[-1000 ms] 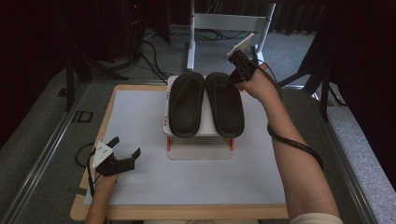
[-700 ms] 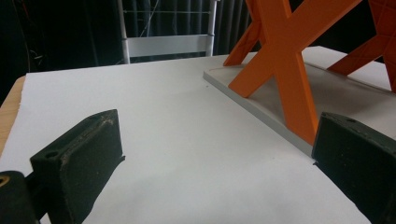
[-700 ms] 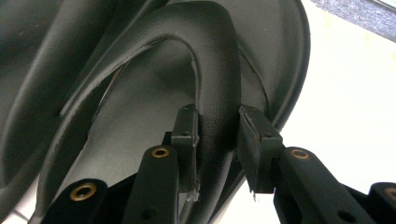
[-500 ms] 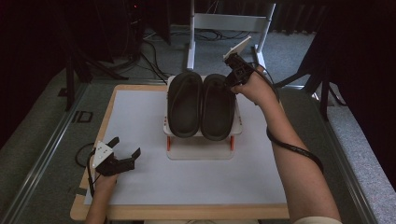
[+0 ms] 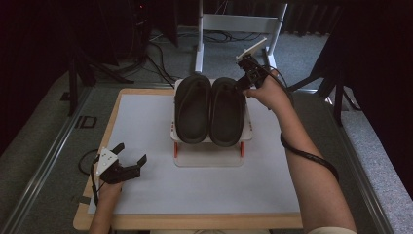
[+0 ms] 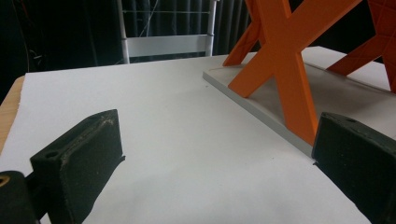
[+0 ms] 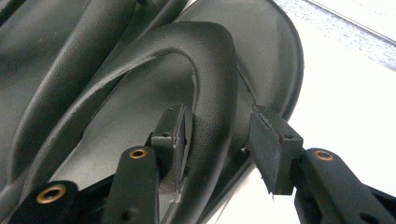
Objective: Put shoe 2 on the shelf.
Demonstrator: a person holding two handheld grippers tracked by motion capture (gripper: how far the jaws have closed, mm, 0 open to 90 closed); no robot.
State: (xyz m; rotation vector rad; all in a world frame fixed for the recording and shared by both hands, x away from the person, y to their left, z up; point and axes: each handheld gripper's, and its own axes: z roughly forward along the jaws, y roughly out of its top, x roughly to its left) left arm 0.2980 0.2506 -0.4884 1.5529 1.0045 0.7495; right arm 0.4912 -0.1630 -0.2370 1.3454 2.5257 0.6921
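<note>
R gripper [image 7: 219,140] jaws spread astride the strap of the R sandal [image 5: 227,109] on the rack [image 5: 209,158] w/o pinching, so a lift could slip or nudge the pair off; L gripper [image 5: 127,165] spread, idle on table [image 5: 146,122].

Black right gripper [image 7: 219,144], brass-ringed screw holes, black cable, pale sleeve [image 5: 331,230]

Sandals: two black flip-flops, left sandal [image 5: 193,108] and right sandal [image 5: 227,111], soles down, side by side and touching, lengthwise atop the white rack [image 5: 209,139].
Rack: orange X-legs [image 6: 285,70], grey base.
</note>
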